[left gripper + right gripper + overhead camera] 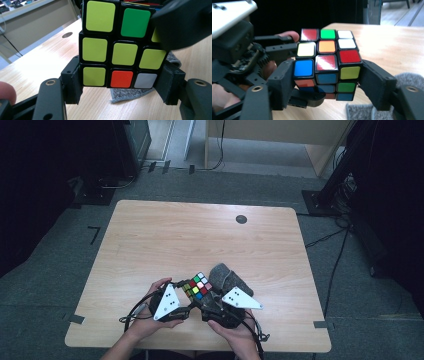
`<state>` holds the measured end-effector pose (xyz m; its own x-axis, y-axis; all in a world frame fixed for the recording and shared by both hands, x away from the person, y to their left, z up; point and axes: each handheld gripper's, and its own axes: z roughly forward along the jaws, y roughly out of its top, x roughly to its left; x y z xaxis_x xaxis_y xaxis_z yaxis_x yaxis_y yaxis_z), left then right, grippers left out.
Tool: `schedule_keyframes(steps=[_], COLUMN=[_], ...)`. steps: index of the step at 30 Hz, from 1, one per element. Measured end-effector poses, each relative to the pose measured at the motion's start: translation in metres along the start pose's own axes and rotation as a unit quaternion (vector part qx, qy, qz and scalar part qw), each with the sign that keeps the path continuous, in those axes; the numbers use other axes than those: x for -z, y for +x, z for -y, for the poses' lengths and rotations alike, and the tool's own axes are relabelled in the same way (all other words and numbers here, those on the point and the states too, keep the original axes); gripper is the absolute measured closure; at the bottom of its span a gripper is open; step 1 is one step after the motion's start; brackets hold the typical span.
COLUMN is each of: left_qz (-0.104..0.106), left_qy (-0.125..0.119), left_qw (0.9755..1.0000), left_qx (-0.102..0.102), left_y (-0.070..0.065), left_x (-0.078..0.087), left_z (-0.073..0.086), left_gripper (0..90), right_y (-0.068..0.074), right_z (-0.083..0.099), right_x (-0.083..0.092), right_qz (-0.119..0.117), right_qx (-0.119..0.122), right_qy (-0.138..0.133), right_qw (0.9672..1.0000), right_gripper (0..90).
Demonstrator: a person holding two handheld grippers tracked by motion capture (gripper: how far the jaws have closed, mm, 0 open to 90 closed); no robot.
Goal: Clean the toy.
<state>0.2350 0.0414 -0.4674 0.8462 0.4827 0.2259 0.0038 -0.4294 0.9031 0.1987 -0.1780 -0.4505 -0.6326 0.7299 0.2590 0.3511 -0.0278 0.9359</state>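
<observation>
A scrambled Rubik's cube (197,286) is held just above the near part of the wooden table (200,235), between both grippers. In the left gripper view my left gripper (121,85) has its pads against the two sides of the cube's (120,50) lowest layer, below a mostly yellow-green face. My right gripper (327,82) clamps the cube (327,62) from the other side, both pads on its flanks. In the high view the left gripper (187,294) and the right gripper (207,297) meet at the cube, each in a hand.
A grey cloth (227,277) lies bunched on the table right behind and under the cube, also seen as the cloth (130,96) below it. A small dark round spot (241,219) marks the far side of the tabletop. Cables trail on the floor around the table.
</observation>
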Motion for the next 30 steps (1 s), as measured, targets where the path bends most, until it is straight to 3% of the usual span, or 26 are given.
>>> schedule_keyframes(steps=[7,13,18,21,23,25,27,28,30], left_qz=[0.012,0.021,0.020,0.015,0.011,0.007,0.011,0.013,0.018], left_qy=[-0.001,-0.006,0.000,0.001,0.005,0.006,-0.001,-0.004,-0.007], left_qw=[0.9998,0.9998,0.9998,0.9998,0.9997,0.9992,0.9978,0.9973,0.9966], left_qx=[-0.014,0.004,0.007,0.010,0.019,0.038,0.066,0.072,0.080], left_y=[-0.004,0.000,-0.001,0.002,0.007,0.016,0.023,0.024,0.025], left_x=[0.000,0.002,-0.001,0.001,0.003,0.007,0.011,0.012,0.013], left_z=[0.001,0.001,0.002,0.002,0.005,0.009,0.013,0.013,0.014], left_gripper=[34.3,34.2,34.1,34.1,34.1,34.1,34.1,34.1,34.1], right_y=[0.003,0.008,0.004,-0.004,-0.014,-0.023,-0.033,-0.040,-0.050], right_z=[-0.004,-0.005,-0.005,-0.010,-0.015,-0.017,-0.012,-0.005,0.007], right_x=[0.001,0.003,0.003,0.009,0.017,0.022,0.018,0.012,0.000], right_qz=[0.005,0.010,0.012,-0.011,0.006,0.034,0.081,0.101,0.108], right_qx=[-0.011,0.023,0.001,-0.010,-0.022,-0.022,-0.001,0.005,-0.014], right_qy=[-0.004,-0.024,-0.007,-0.015,-0.040,-0.042,-0.015,0.014,0.061], right_qw=[0.9999,0.9994,0.9999,0.9998,0.9990,0.9983,0.9966,0.9948,0.9922], right_gripper=[28.2,33.3,34.4,32.0,33.7,35.4,37.5,37.5,37.0])
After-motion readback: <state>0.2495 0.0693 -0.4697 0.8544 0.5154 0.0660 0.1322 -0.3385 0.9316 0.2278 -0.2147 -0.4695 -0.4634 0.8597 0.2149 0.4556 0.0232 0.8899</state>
